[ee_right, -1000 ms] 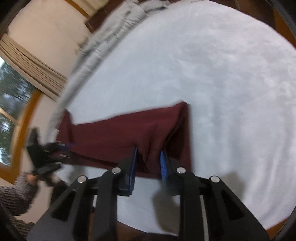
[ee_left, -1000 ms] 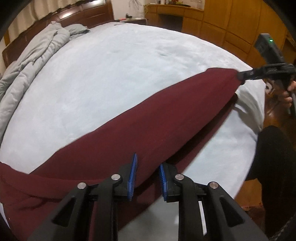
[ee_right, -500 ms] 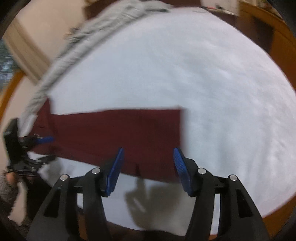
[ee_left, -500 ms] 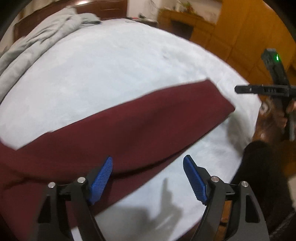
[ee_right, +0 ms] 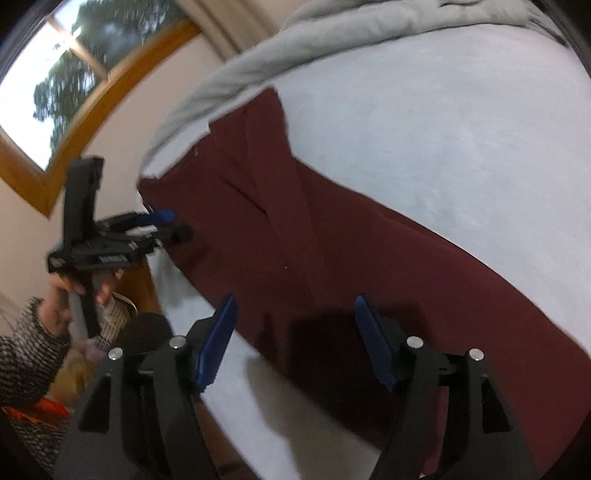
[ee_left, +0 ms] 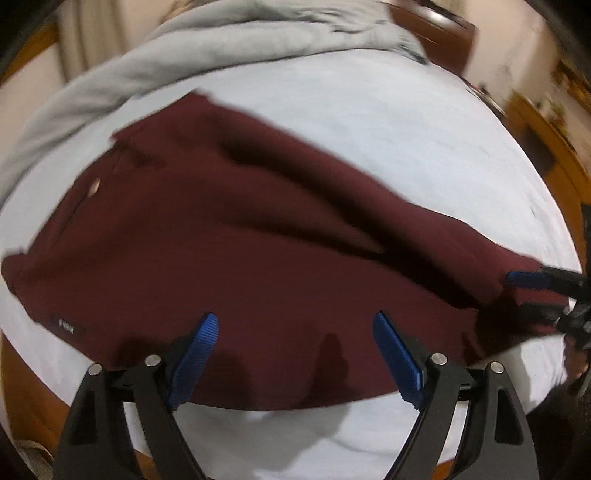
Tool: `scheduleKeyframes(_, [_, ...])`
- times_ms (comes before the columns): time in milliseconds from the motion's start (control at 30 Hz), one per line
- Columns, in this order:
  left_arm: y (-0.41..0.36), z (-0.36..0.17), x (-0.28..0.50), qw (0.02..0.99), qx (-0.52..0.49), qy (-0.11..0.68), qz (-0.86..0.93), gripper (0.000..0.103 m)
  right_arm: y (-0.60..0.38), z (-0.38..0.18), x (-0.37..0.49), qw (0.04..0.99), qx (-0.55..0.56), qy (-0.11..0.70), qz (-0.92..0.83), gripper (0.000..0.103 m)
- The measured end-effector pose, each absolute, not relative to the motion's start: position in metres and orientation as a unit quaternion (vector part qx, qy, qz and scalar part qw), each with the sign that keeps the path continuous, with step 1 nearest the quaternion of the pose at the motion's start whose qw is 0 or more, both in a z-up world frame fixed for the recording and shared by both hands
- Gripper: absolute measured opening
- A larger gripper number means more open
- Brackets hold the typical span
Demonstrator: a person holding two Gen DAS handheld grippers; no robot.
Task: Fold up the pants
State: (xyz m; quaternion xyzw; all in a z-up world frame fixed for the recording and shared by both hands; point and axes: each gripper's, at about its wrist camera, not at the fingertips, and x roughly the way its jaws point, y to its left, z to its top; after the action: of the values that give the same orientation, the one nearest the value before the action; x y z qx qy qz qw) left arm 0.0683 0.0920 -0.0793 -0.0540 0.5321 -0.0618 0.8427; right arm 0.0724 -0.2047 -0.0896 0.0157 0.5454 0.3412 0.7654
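Observation:
Dark red pants (ee_left: 258,243) lie flat along the near edge of the light blue bed (ee_left: 424,122), legs folded one over the other. My left gripper (ee_left: 295,350) is open and empty above the pants near the waist end. My right gripper (ee_right: 295,332) is open and empty above the pants' near edge. The right gripper also shows at the right edge of the left wrist view (ee_left: 535,291), over the leg end. The left gripper shows in the right wrist view (ee_right: 162,225), at the waist end (ee_right: 221,166).
A crumpled grey blanket (ee_left: 207,48) lies along the far side of the bed. A wooden headboard (ee_left: 436,29) and wooden cabinets (ee_left: 546,122) stand beyond. A window (ee_right: 74,74) is on the wall at left. The bed's front edge runs just below the grippers.
Both grippers let go of the pants and opened. Both then swung left toward the waist end, and the pants now lie flat on the bed.

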Motion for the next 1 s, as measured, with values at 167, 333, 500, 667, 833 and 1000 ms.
scheduleKeyframes(167, [0.107, -0.105, 0.074, 0.829, -0.085, 0.549, -0.06, 0.086, -0.185, -0.107, 0.085, 0.746, -0.024, 0.57, 0.344, 0.014])
scheduleKeyframes(333, [0.106, -0.105, 0.075, 0.833, -0.078, 0.544, -0.069, 0.087, -0.18, -0.079, 0.079, 0.75, -0.02, 0.546, 0.374, 0.007])
scheduleKeyframes(500, [0.111, -0.092, 0.079, 0.83, -0.118, 0.541, -0.067, 0.087, -0.163, -0.099, 0.071, 0.736, -0.035, 0.567, 0.369, 0.007])
scheduleKeyframes(667, [0.104, -0.054, 0.107, 0.84, -0.139, 0.52, -0.068, 0.087, -0.167, -0.129, 0.072, 0.733, 0.001, 0.582, 0.352, 0.008])
scheduleKeyframes(833, [0.088, -0.04, 0.185, 0.823, -0.097, 0.56, -0.019, 0.087, -0.171, -0.128, 0.069, 0.74, 0.01, 0.575, 0.349, 0.009])
scheduleKeyframes(1000, [0.082, -0.055, 0.263, 0.772, -0.074, 0.63, 0.032, 0.087, -0.177, -0.131, 0.071, 0.739, 0.037, 0.573, 0.353, 0.009])
